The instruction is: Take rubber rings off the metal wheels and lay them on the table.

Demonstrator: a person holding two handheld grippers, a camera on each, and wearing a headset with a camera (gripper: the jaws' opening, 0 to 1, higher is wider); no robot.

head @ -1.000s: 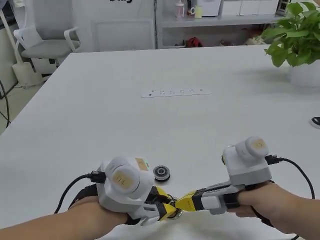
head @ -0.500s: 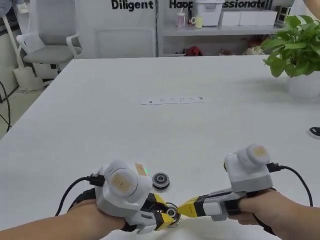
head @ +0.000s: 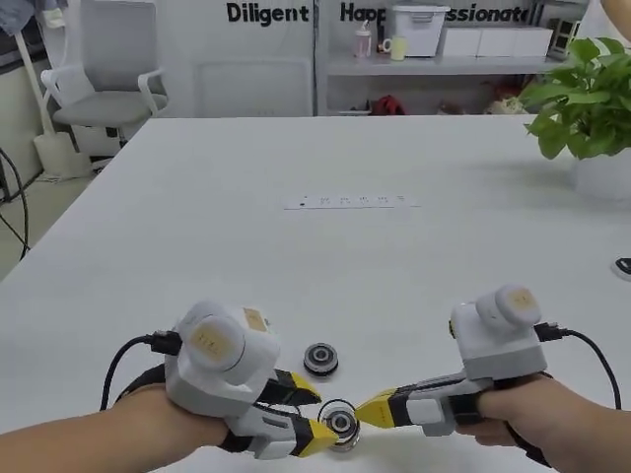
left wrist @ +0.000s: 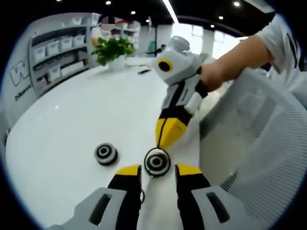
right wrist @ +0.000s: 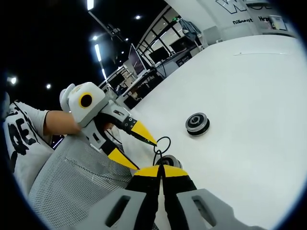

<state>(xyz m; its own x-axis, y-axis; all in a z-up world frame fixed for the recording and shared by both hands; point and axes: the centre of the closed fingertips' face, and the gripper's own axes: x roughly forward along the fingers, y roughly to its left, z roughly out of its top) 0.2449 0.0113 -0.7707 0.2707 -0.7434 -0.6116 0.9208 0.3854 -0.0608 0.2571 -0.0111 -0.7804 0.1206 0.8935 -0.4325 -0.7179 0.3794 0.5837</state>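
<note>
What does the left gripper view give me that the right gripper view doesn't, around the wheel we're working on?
Left gripper view: the left gripper open, its jaws flanking the near wheel, and a potted plant at the table's far end. Right gripper view: a thin black loop, seemingly the rubber ring, rising from that wheel beside the shut right gripper. Both: the second wheel lying apart on the table.

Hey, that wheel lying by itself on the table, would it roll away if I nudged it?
The wheel lies flat on its face, so a nudge would probably slide it rather than roll it. Its dark outer band looks like rubber, which may drag on the table. It looks metal, so likely heavy for its size.
</note>
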